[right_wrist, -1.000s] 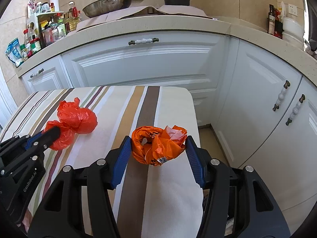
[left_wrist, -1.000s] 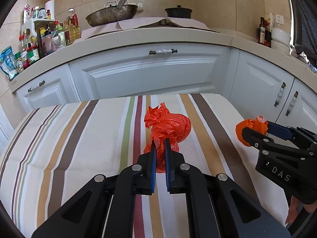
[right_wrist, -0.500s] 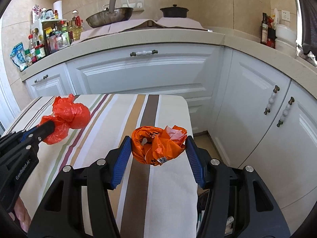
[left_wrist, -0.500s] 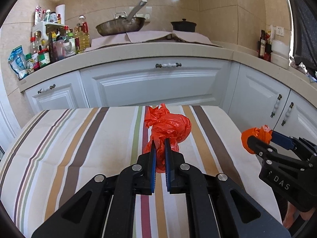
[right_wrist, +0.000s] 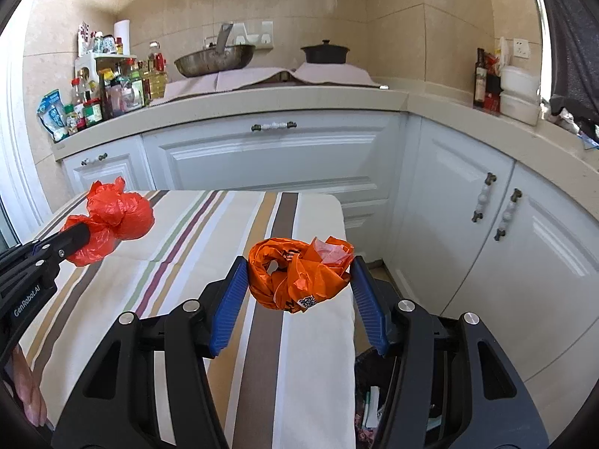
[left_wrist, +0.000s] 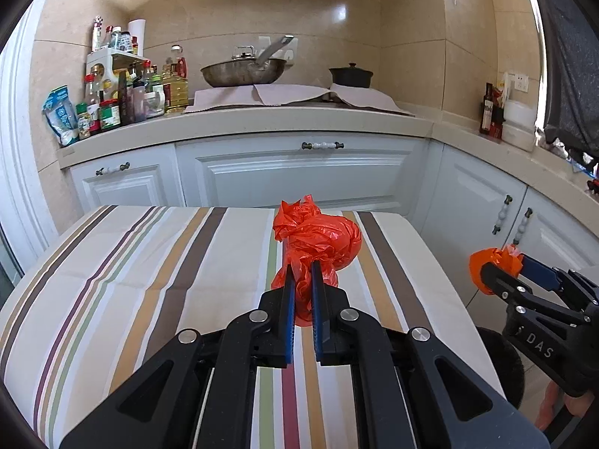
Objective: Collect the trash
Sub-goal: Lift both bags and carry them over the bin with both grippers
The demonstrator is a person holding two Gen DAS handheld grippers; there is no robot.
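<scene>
The left gripper (left_wrist: 301,267) pinches a red plastic bag (left_wrist: 318,237) over the middle of the striped table (left_wrist: 157,262). The right gripper (right_wrist: 299,265) clamps an orange crumpled bag (right_wrist: 299,273) above the table's right edge.

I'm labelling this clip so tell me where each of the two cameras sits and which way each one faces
Left wrist: on the left gripper, facing along its fingers over the striped table toward the cabinets; its jaws pinch the red bag; right gripper at right.
Right wrist: on the right gripper, facing the same counter; jaws hold the orange bag; left gripper at left; a bin shows below.
Shared: both bags, table, wok, black pot.
</scene>
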